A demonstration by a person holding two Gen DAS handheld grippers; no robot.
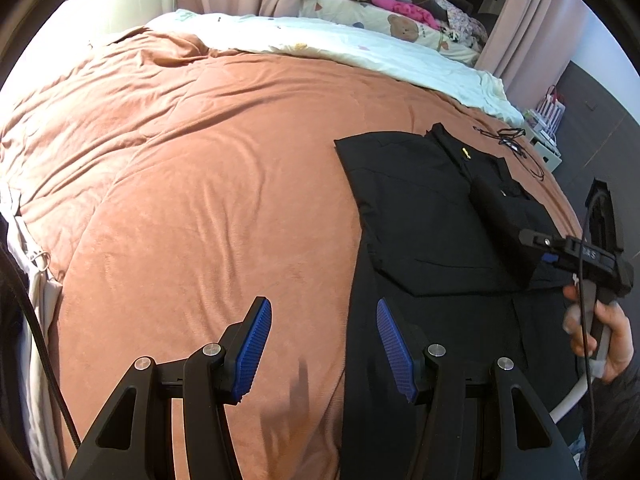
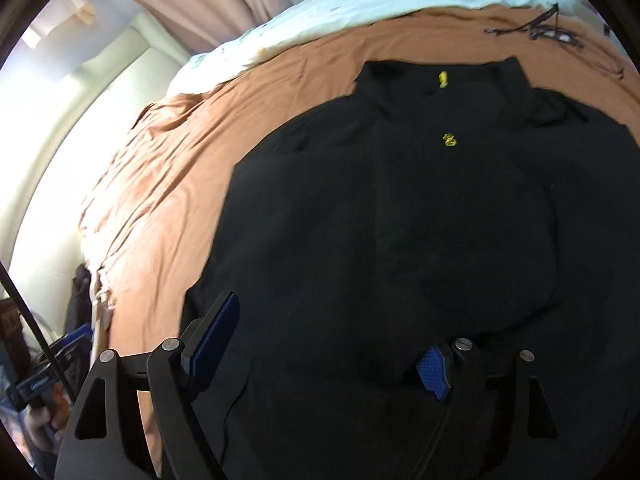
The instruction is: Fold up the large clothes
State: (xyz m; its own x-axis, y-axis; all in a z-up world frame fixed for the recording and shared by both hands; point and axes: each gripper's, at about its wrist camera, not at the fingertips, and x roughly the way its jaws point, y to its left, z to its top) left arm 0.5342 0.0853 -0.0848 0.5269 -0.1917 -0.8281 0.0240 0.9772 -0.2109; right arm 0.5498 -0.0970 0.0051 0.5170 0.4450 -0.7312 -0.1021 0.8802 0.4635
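Left gripper [image 1: 324,344] and right gripper [image 2: 332,344] are hovering agape, gripping nothing, over black garment [image 2: 400,220].
Sleeves look folded in; next comes gripping the hem.

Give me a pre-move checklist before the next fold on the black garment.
1. Left gripper open, holding nothing: ok.
2. Right gripper open over the black garment: ok.
3. Garment lies flat on the brown bedspread: ok.
4. Left sleeve folded in over the body: ok; right side: cannot tell.
5. Black cord beyond the collar is apart from the garment: ok.
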